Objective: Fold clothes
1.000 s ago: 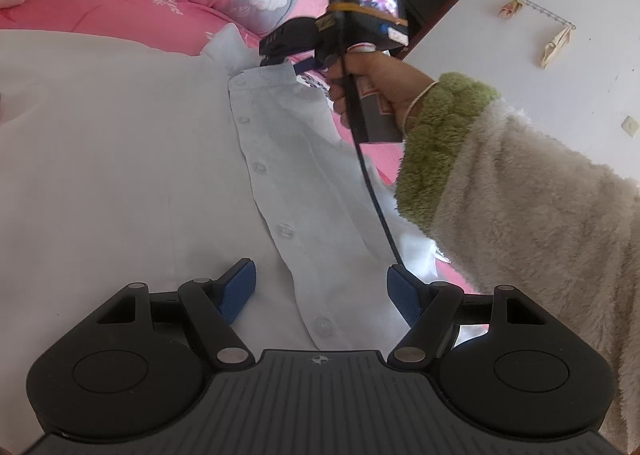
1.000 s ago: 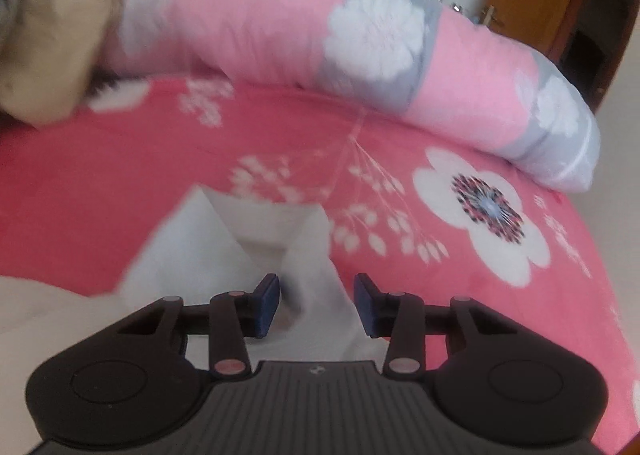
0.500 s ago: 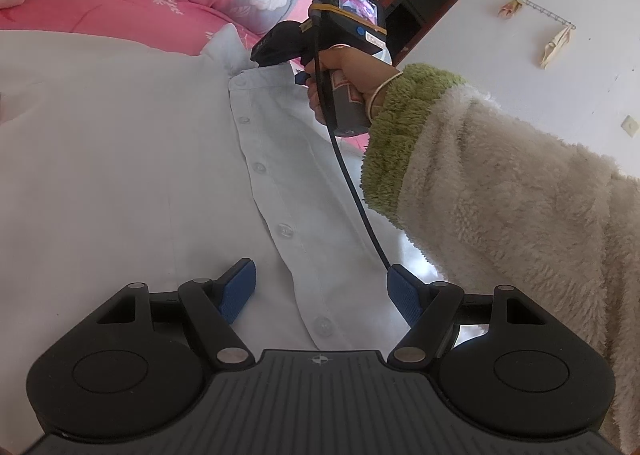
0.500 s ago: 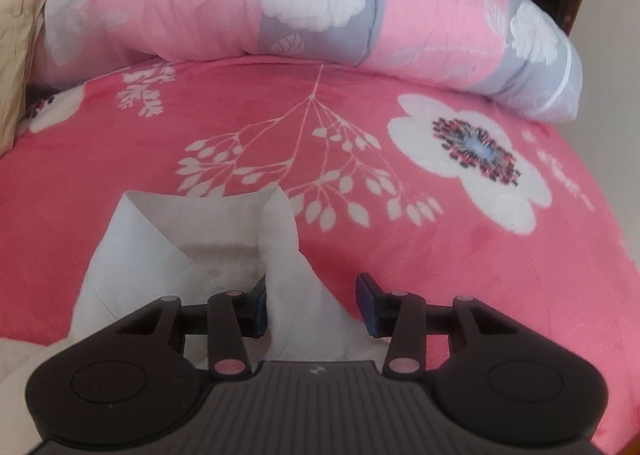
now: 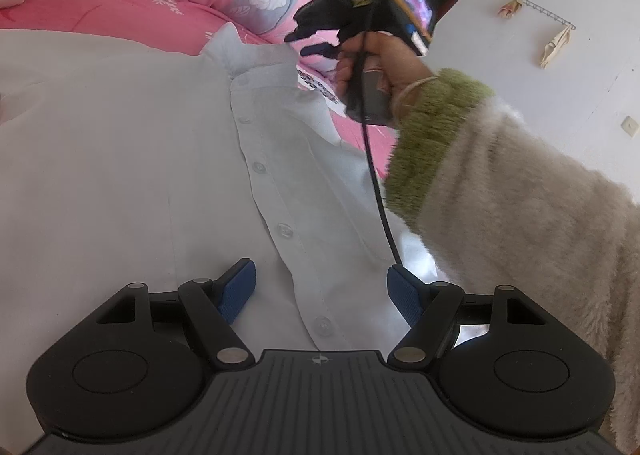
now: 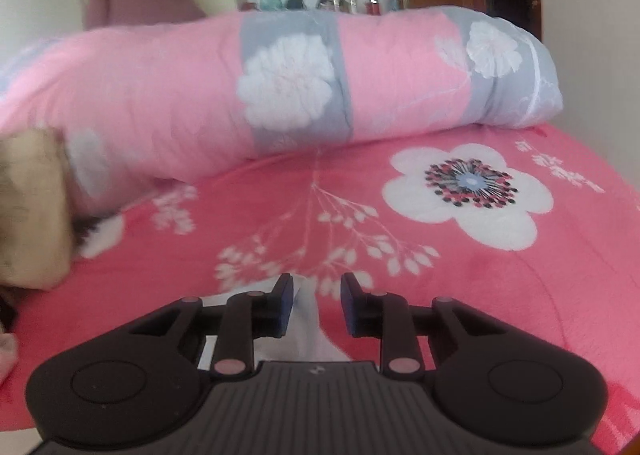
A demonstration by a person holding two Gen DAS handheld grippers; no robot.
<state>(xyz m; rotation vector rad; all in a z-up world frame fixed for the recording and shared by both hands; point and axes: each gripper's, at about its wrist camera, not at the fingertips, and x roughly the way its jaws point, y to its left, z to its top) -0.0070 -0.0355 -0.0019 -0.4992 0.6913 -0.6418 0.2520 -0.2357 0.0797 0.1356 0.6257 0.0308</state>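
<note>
White cotton shirt [image 5: 120, 159] lies flat on the bed [image 6: 500, 295], on its pink flowered cover. Its long axis runs along the button placket [image 5: 280, 231], and the collar [image 5: 256, 59] points away toward the rolled pink quilt [image 6: 320, 87] at the far edge of the bed. The left hand-held gripper [image 5: 320, 291] is released, its jaws wide over the placket. The right hand-held gripper [image 6: 316, 307] has just been closing at the collar; cloth is between its jaws, but the pads do not press it.
</note>
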